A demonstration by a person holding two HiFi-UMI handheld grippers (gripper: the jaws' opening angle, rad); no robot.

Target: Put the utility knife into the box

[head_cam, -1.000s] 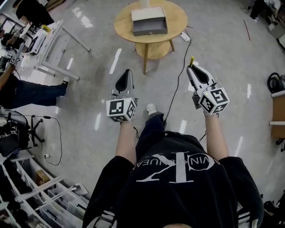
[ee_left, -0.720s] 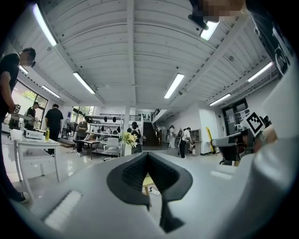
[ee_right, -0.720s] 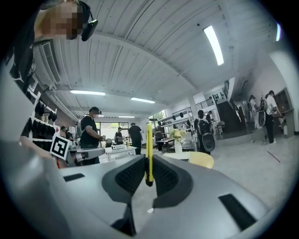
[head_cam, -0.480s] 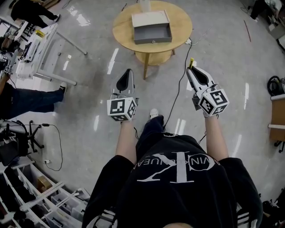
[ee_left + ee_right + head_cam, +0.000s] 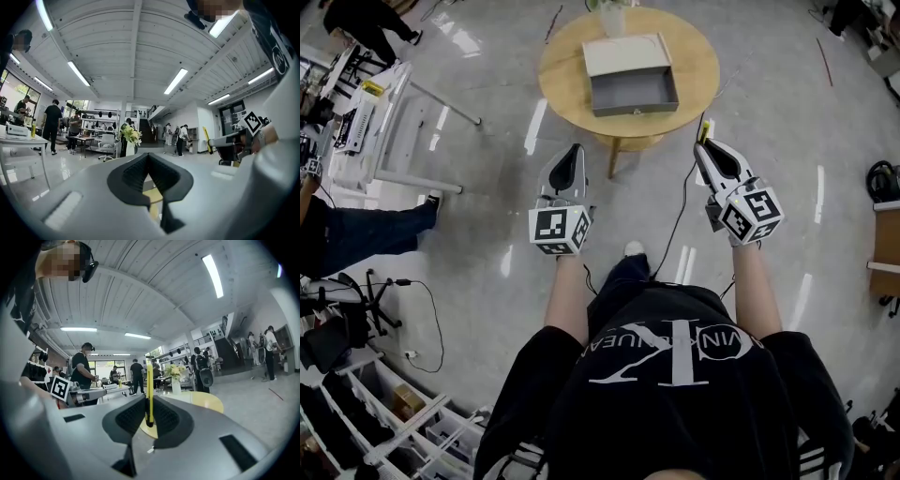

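A slim yellow utility knife (image 5: 149,390) stands upright between the pads of my right gripper (image 5: 149,416), which is shut on it; in the head view its yellow tip (image 5: 704,128) pokes out past the right gripper (image 5: 709,148). My left gripper (image 5: 571,155) is shut with nothing in it, its pads meeting in the left gripper view (image 5: 148,161). The open grey box (image 5: 634,91) with its pale lid lies on the round wooden table (image 5: 572,66) ahead of both grippers. Both grippers hang in the air short of the table.
A vase of flowers (image 5: 175,376) stands at the table's far edge. A black cable (image 5: 679,216) runs across the floor under the right gripper. A white desk (image 5: 375,112) and a seated person's leg (image 5: 366,230) are at the left. Shelving (image 5: 384,422) fills the lower left.
The table and box have come closer and lower in the head view as I walk toward them. Both grippers keep their pose, the right still holding the knife.
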